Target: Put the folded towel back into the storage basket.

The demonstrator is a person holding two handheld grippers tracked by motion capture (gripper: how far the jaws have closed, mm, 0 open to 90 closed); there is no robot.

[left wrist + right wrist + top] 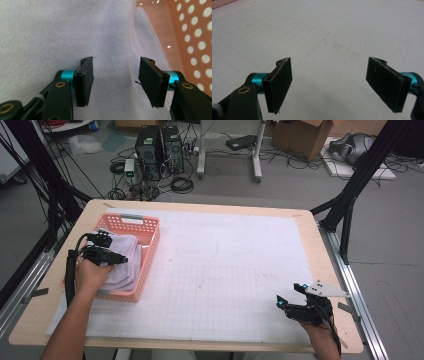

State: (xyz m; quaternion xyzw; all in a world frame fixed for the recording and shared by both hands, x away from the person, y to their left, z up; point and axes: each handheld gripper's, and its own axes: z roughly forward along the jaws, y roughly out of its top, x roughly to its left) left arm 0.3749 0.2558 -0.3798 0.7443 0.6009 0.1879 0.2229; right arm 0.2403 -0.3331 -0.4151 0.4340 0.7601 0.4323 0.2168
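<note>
A pink plastic basket stands at the table's left and holds a white cloth. My left gripper reaches into the basket, just above the cloth. In the left gripper view the jaws stand partly apart with the white cloth and its stitched hem right under them; the pads do not press it. The basket's perforated wall shows at the right. My right gripper rests near the front right edge, open, with nothing between its jaws.
A white gridded mat covers most of the wooden table, and it lies under the right gripper as the white gridded mat. Beyond the far edge, computer towers, cables and a cardboard box sit on the floor. Black frame struts flank both sides.
</note>
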